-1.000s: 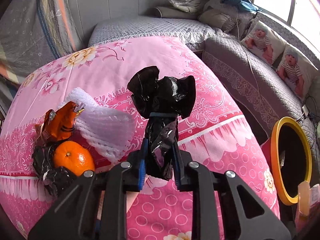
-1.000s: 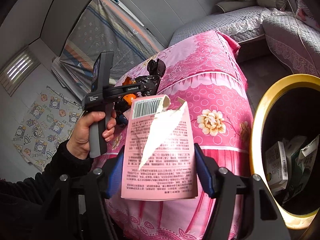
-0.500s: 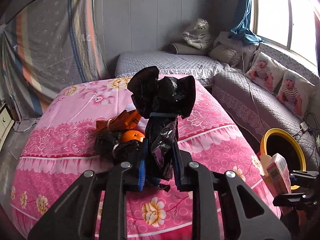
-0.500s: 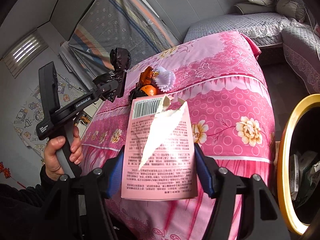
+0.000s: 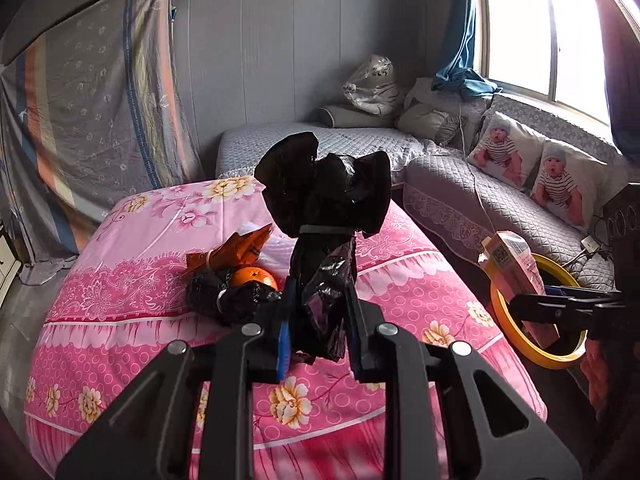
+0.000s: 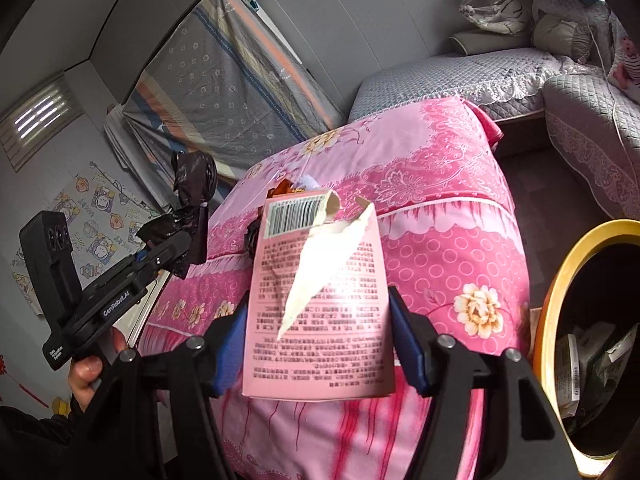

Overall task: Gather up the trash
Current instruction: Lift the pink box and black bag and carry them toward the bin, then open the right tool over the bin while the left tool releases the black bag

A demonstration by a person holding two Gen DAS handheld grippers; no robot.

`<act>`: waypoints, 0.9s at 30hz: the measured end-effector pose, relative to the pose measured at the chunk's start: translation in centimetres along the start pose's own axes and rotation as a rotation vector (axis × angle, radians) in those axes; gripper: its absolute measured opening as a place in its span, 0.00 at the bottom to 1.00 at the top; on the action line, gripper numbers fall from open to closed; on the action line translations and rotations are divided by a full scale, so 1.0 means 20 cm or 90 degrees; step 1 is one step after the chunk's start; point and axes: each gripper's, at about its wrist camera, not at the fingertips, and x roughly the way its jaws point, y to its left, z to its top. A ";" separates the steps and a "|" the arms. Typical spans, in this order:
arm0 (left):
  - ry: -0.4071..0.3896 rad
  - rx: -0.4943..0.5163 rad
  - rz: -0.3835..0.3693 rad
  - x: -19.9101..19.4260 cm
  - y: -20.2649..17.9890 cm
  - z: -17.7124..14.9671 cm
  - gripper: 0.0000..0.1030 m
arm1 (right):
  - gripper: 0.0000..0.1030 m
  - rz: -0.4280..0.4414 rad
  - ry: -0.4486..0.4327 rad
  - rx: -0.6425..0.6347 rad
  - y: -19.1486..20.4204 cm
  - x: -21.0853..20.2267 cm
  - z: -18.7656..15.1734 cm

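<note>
My left gripper is shut on a knotted black plastic bag, held up above the near edge of the pink table cover. Seen from the right wrist, that bag and the left gripper hang at the left, gripped by a hand. My right gripper is shut on a torn pink carton with a barcode on top. From the left wrist the same carton shows at the right, in front of a yellow-rimmed bin. The bin holds several discarded boxes.
On the pink floral cover lie an orange wrapper, an orange, another black bag and white foam netting. A grey quilted sofa with baby-print pillows runs along the right. A striped sheet hangs at the left.
My left gripper has pulled back and up from the table with the black bag. The pile of orange, wrapper and foam now lies farther away. The right gripper rose slightly with the carton.
</note>
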 end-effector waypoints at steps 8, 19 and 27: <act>-0.025 0.051 -0.061 0.03 -0.28 0.10 0.20 | 0.59 -0.065 -0.077 0.037 -0.24 -0.22 0.04; -0.036 0.116 -0.135 0.13 -0.68 0.18 0.20 | 0.59 -0.185 -0.143 0.141 -0.62 -0.42 -0.04; -0.017 0.157 -0.183 0.23 -0.93 0.18 0.20 | 0.59 -0.268 -0.148 0.221 -0.86 -0.49 -0.17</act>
